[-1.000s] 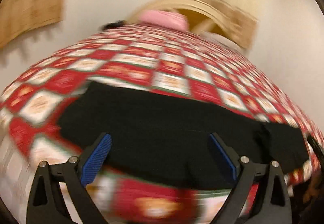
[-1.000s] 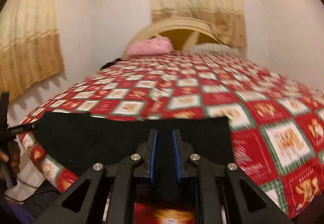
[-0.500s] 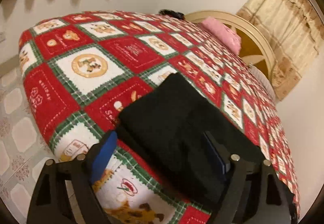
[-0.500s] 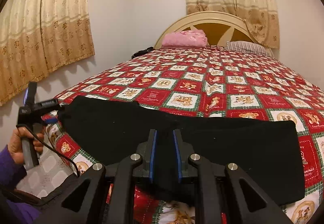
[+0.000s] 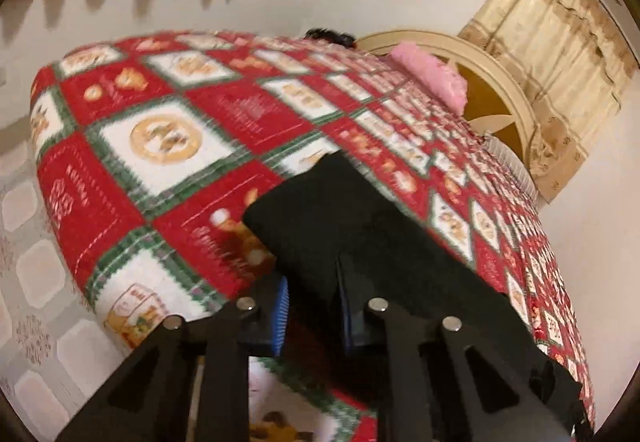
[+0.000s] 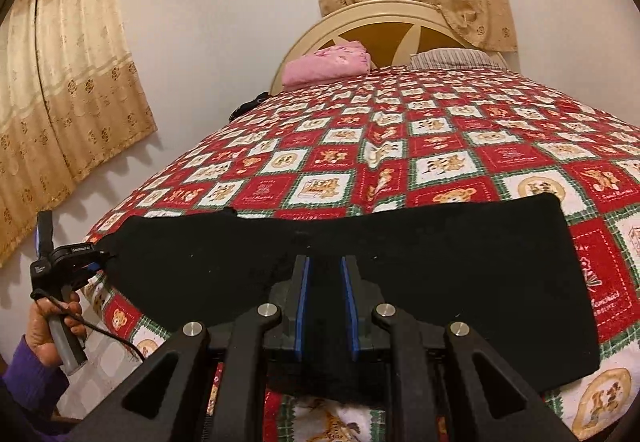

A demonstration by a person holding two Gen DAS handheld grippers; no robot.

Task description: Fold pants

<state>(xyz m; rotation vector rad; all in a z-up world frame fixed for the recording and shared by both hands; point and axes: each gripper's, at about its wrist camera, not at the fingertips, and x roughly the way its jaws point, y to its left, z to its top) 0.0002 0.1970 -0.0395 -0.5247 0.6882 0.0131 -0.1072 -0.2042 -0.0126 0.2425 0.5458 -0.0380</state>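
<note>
A pair of black, soft-fabric pants (image 6: 420, 266) lies flat along the near edge of a bed covered with a red, white and green checked quilt printed with teddy bears (image 6: 400, 146). The cloth looks light and limp, likely to sag and slide on itself, so it is best held at an edge or corner with both layers pinched together.

At the left end, the left gripper (image 5: 314, 316), black with blue finger pads, has its fingers drawn close together on the near-left edge of the pants; from the right wrist view it sits right at that left tip (image 6: 86, 260), gripped by a hand in a purple sleeve (image 6: 50, 326).

Moving right, the garment reads as one long dark band, seemingly doubled leg over leg, smooth with few wrinkles and a squared right end.

The right gripper (image 6: 326, 290) is clamped on the near edge around the middle of the band, fabric between its narrow-set fingers.

Far off, a pink folded blanket (image 6: 326, 64) rests by the cream headboard (image 6: 384, 16).
</note>
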